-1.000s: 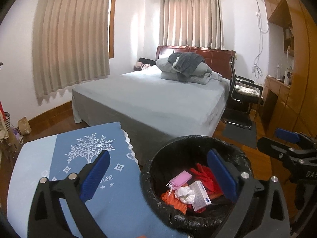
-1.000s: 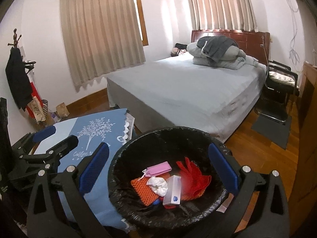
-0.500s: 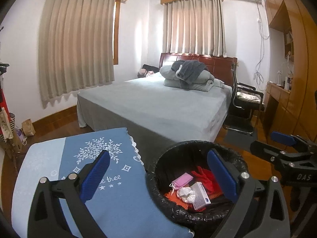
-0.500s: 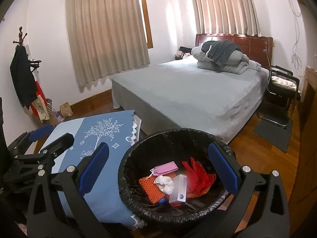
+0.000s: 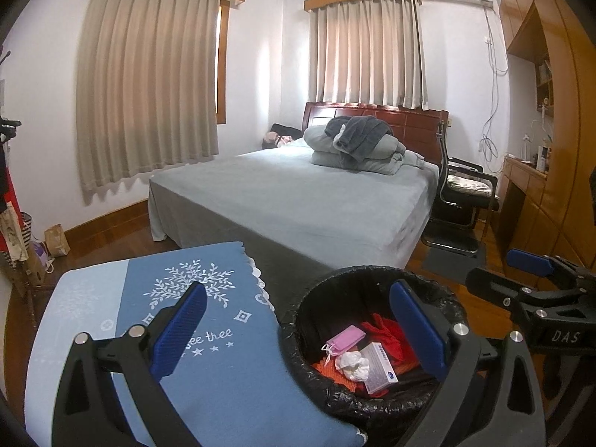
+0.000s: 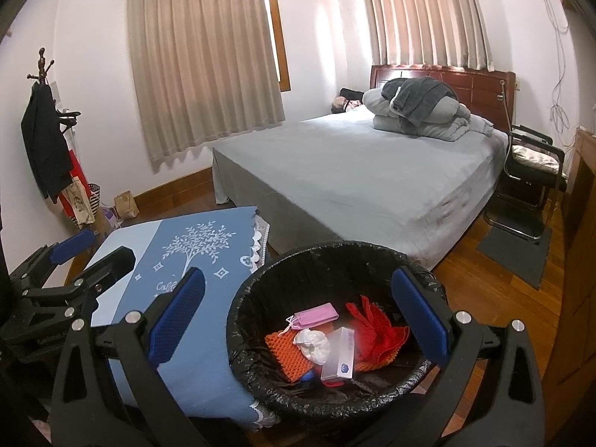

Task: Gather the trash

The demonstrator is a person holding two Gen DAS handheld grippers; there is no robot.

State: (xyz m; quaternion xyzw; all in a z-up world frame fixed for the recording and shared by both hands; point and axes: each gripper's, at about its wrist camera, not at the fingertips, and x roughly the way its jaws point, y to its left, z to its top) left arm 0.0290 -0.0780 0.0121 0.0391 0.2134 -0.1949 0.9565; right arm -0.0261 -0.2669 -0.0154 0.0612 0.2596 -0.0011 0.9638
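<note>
A round bin lined with a black bag (image 5: pixel 320 372) (image 6: pixel 260 290) stands beside a small table under a blue cloth (image 5: pixel 223 372) (image 6: pixel 208 253). Inside lie a pink mask (image 6: pixel 316 314), a crumpled white tissue (image 6: pixel 313 342), a small white box (image 6: pixel 339 357), a red glove (image 6: pixel 376 327) and an orange textured piece (image 6: pixel 287 354). My left gripper (image 5: pixel 296 329) is open and empty, hovering above the table edge and the bin. My right gripper (image 6: pixel 298 316) is open and empty above the bin. Each gripper shows at the side of the other's view.
A bed with a grey cover (image 5: pixel 305 201) and folded bedding (image 5: pixel 357 145) fills the middle of the room. A black chair (image 5: pixel 465 193) and a wooden cabinet (image 5: pixel 551 171) stand to the right. A coat stand (image 6: pixel 44 123) and bags (image 6: pixel 126 205) sit by the left wall.
Both grippers have risen and drawn back from the bin, so it looks smaller and lower in each view. Both stay open and the trash in the bin has not moved.
</note>
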